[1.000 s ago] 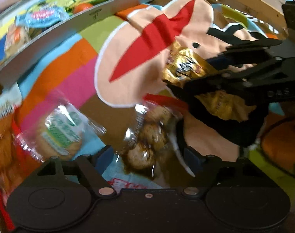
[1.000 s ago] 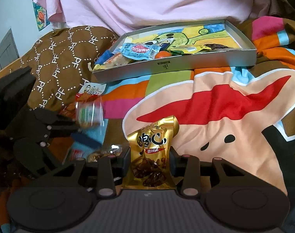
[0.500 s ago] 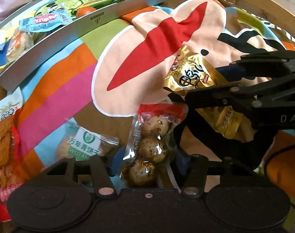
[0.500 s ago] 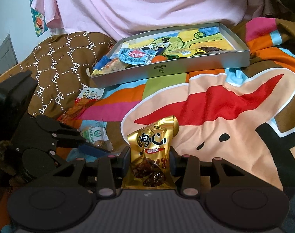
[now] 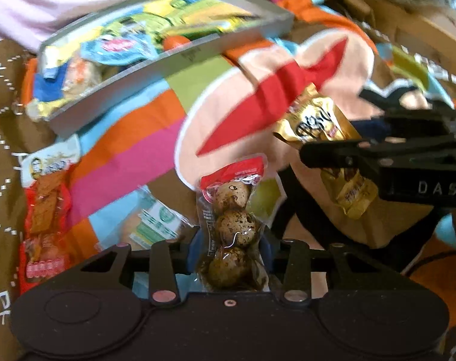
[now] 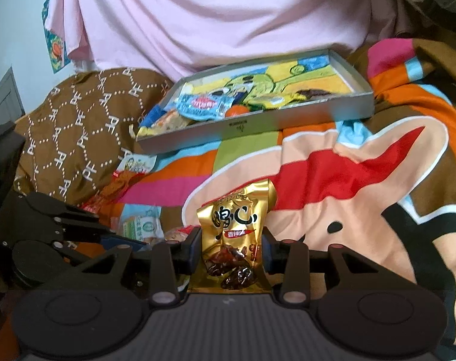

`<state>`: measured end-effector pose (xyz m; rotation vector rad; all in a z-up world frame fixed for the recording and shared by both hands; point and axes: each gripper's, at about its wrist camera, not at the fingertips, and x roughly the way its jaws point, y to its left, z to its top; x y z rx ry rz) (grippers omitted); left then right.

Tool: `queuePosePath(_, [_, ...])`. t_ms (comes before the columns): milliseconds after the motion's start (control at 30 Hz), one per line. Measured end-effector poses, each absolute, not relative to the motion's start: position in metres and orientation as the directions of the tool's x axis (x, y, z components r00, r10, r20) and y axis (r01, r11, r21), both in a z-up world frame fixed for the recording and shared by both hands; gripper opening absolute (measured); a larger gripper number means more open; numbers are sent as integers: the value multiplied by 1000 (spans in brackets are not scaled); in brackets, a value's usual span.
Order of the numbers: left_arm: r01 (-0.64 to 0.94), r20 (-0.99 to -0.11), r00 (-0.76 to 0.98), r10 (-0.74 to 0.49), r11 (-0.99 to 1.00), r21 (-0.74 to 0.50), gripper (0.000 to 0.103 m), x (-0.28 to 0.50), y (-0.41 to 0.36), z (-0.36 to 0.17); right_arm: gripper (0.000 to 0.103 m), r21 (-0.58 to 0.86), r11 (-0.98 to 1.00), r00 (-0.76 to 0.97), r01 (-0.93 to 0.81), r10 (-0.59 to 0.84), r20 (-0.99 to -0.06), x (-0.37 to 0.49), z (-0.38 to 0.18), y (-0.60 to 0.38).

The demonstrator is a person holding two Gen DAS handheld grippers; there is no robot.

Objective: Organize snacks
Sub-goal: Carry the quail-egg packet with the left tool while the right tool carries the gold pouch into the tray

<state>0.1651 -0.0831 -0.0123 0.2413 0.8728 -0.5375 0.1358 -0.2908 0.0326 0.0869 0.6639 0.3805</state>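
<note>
A clear pack of brown speckled eggs with a red top (image 5: 231, 228) stands upright between the pads of my left gripper (image 5: 230, 249). Its jaws are closing and the pads press on the pack. My right gripper (image 6: 232, 248) is shut on a gold packet (image 6: 237, 225) and holds it just above the cartoon blanket. In the left wrist view the right gripper (image 5: 348, 129) reaches in from the right with the gold packet (image 5: 315, 117). The grey tray (image 6: 258, 123) lies at the back with several snacks in it, and its rim (image 5: 167, 66) shows at upper left.
A green-and-white biscuit pack (image 5: 155, 222) lies on the blanket just left of the egg pack. A red-orange snack pack (image 5: 44, 210) lies further left by the brown patterned cushion (image 6: 83, 126). A person in pink clothing (image 6: 212, 15) sits behind the tray.
The left jaws have closed in on the egg pack and raised it a little, the view swinging up toward the tray. The biscuit pack came to rest on the blanket. The right gripper kept still.
</note>
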Motion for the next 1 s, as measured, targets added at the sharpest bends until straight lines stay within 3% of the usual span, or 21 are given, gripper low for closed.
queuePosePath(567, [387, -621, 694, -364, 916, -104, 42, 211, -51, 58, 43, 180, 930, 789, -322, 368, -492, 179, 67, -283])
queuePosePath(1000, [202, -570, 789, -227, 973, -108, 43, 301, -33, 89, 43, 164, 928, 802, -335, 373, -466, 271, 93, -247])
